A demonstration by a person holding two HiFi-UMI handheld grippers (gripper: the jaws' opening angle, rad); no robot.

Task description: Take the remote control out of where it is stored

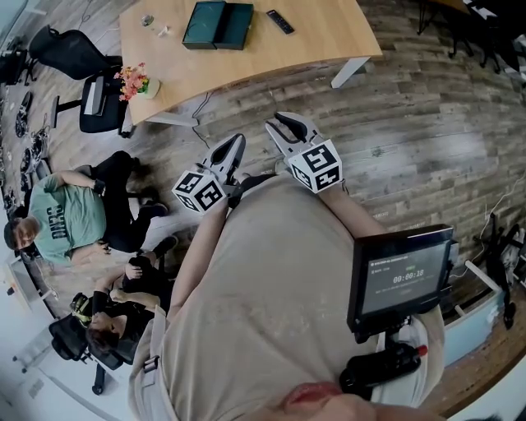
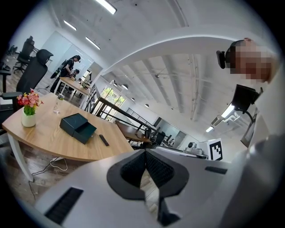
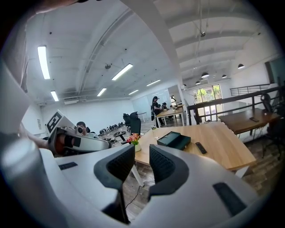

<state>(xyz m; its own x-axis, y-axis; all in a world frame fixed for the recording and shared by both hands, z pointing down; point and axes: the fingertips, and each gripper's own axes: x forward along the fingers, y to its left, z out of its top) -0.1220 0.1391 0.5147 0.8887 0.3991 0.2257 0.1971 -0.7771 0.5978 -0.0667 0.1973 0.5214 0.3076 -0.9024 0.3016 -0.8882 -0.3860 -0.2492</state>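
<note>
Fingers [image 2: 131, 168] closed, empty, on left gripper [image 1: 239, 139] and right gripper [image 1: 279, 122]; slim black remote control [image 1: 280, 21] lies on table [image 1: 329, 37].

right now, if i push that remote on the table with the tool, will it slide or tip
The remote lies flat on the smooth wooden table, so it would likely slide or swivel, not tip. Slim and small, it looks rigid and probably light.
</note>
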